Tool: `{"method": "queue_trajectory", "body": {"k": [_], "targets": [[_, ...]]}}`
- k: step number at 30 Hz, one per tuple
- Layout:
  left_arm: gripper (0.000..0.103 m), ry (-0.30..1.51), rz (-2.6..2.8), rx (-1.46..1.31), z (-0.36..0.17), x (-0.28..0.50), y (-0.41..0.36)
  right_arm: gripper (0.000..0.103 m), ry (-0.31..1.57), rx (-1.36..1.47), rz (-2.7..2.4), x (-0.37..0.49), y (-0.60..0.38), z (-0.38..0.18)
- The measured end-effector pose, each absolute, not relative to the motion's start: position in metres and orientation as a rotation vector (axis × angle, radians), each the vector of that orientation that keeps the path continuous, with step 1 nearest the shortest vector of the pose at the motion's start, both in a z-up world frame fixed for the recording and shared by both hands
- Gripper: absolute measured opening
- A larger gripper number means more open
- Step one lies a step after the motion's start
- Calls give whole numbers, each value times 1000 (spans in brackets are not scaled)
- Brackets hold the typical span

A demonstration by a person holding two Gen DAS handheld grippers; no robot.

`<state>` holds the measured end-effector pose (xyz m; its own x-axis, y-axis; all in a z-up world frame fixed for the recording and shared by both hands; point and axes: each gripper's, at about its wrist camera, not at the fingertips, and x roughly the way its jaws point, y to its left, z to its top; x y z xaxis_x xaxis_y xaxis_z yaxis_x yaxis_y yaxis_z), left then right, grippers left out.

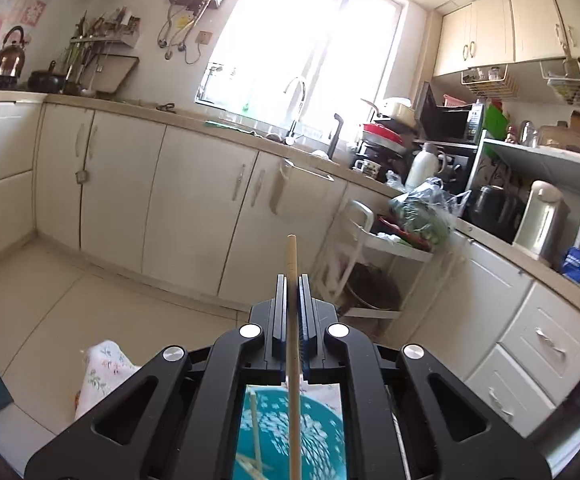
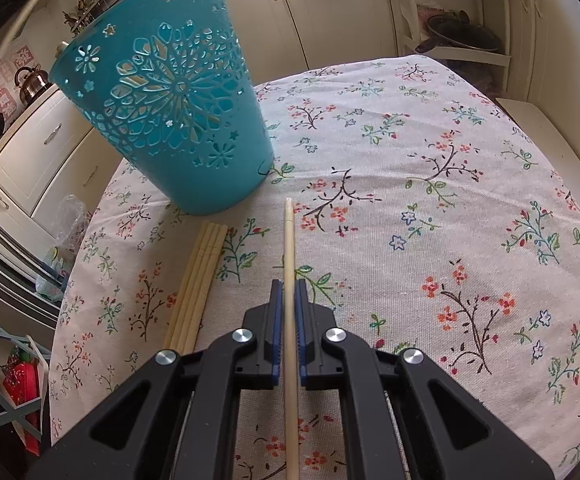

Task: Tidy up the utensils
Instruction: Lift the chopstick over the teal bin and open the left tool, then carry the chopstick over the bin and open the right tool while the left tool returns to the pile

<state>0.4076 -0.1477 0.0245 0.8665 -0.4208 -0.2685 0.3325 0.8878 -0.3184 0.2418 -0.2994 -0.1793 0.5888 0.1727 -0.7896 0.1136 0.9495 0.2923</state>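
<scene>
My left gripper [image 1: 291, 280] is shut on a pale wooden chopstick [image 1: 292, 256], which sticks out past the fingertips, high above the kitchen floor. Below it, between the gripper's arms, shows the teal basket [image 1: 314, 432] with another chopstick inside. In the right wrist view my right gripper [image 2: 288, 286] is shut on a second chopstick [image 2: 288, 236] just over the floral tablecloth [image 2: 430, 208]. The teal cut-out basket [image 2: 169, 100] stands ahead on the left. Several loose chopsticks [image 2: 199, 280] lie side by side left of the right gripper.
Cream cabinets [image 1: 193, 204] line the far wall under a sink tap [image 1: 298, 108] and bright window. A white shelf cart [image 1: 374, 264] holds a pan. The crowded counter [image 1: 502, 204] runs right. A white rack with a pan [image 2: 462, 36] stands beyond the table.
</scene>
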Motion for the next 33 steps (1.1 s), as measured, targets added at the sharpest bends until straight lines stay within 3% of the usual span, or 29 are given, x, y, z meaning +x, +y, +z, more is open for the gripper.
{"method": "queue_trajectory", "body": {"k": [18,28,31,33], "targets": [[5,323,-348,-196,-13,427,-155,7,947,350,45,242,-304,-179],[7,453,-389,-2,-36,405,-169,8,950,339,49,242,-304,-179],[22,449,-371,-2,-33,391,-152,14,952,330,60,242,-302,-178],[42,427,-344,-30,-28,377,-134,20,953,318,76,242,-298,-177]]}}
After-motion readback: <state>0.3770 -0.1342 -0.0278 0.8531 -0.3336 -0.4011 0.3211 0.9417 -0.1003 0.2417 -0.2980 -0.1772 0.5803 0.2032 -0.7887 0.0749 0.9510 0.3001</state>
